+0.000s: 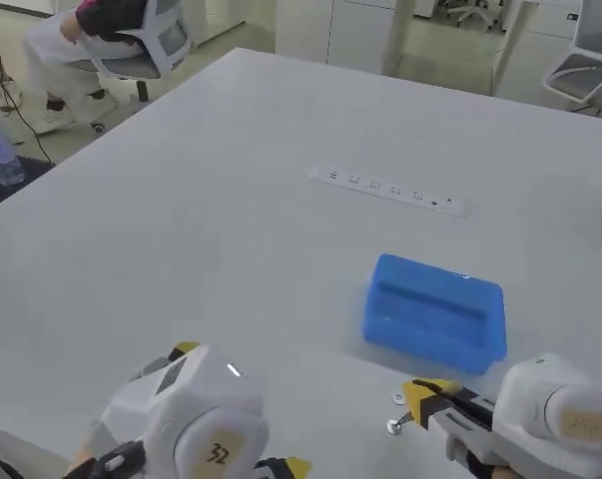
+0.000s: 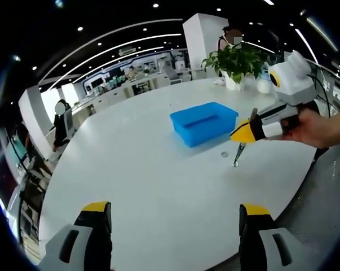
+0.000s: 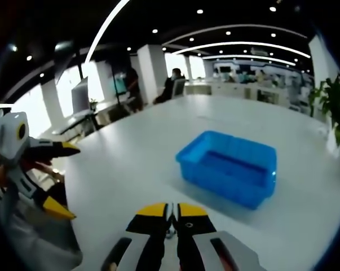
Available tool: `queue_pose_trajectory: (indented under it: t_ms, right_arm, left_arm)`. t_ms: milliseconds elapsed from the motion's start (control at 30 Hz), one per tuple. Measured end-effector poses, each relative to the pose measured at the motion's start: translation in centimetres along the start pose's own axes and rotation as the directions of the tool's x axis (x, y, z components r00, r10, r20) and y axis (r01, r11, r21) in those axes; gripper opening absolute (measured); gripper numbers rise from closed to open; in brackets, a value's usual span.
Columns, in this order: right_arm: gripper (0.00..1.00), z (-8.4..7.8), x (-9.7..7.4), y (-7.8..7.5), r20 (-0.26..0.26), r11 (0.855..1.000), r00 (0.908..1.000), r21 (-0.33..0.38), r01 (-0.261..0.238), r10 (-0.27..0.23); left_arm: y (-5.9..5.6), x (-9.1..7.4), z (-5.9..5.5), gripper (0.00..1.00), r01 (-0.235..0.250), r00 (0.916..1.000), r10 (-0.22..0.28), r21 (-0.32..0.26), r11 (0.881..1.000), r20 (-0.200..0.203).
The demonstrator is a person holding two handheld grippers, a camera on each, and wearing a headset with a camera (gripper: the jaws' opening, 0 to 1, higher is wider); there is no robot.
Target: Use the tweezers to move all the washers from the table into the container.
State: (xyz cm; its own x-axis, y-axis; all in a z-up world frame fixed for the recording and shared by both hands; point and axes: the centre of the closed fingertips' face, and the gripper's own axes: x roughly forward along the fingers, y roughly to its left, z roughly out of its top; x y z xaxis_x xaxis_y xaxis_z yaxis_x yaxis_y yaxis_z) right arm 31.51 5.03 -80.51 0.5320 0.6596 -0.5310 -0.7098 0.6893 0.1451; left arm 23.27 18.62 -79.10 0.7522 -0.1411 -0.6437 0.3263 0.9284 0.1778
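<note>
The blue container (image 1: pixel 435 314) stands open on the white table (image 1: pixel 231 220), also seen as the container (image 2: pixel 203 121) and the container (image 3: pixel 229 166). My right gripper (image 1: pixel 422 397) is shut on the thin metal tweezers (image 2: pixel 241 151), which slant down to the table just in front of the container. A small washer (image 1: pixel 398 398) lies beside the tweezers' tip, and a second washer (image 1: pixel 393 427) lies at the tip. In the left gripper view one washer (image 2: pixel 224 153) shows. My left gripper (image 2: pixel 174 217) is open and holds nothing, low at the table's near edge.
A white power strip (image 1: pixel 390 190) lies behind the container. A person on an office chair (image 1: pixel 111 40) is beyond the table's far left corner. A potted plant (image 2: pixel 237 59) stands at one table end. The table's near edge runs close under both grippers.
</note>
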Motion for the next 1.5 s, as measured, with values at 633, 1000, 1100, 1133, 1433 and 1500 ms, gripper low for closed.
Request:
queue_pose_trajectory:
  t_ms: [633,1000,1100,1133,1433,1500]
  right_arm:
    - [0.02,0.8,-0.4,0.8,-0.043,0.997,0.9987,-0.076,-0.031,0.028]
    - [0.01,3.4,-2.2,0.4,-0.014,0.996,0.999,-0.079,-0.044,0.043]
    - [0.01,4.1,-2.6,0.3,-0.014,0.99,0.9992,-0.134,-0.039,0.037]
    - [0.01,4.4,-2.7,0.2,-0.013,0.988,0.9994,-0.152,-0.035,0.033]
    - [0.01,7.7,-3.1,-1.6,0.037,0.989,0.9993,-0.15,-0.004,0.01]
    - [0.01,8.4,-3.0,-2.0,0.051,0.991,0.9987,-0.137,-0.001,0.008]
  left_arm:
    - [-0.1,0.1,0.0,0.97,0.004,1.0,-0.004,-0.002,1.0,0.001]
    - [-0.2,0.0,0.0,0.97,0.008,1.0,-0.008,-0.003,1.0,0.001]
    - [-0.2,0.1,-0.1,0.96,0.008,1.0,-0.008,0.002,1.0,-0.004]
    - [-0.2,0.1,0.0,0.96,0.009,1.0,-0.009,0.002,1.0,-0.001]
    - [-0.1,0.0,0.2,0.96,0.005,0.9999,-0.005,-0.005,1.0,0.011]
    - [-0.1,0.0,0.1,0.96,0.005,0.9999,-0.005,-0.005,1.0,0.009]
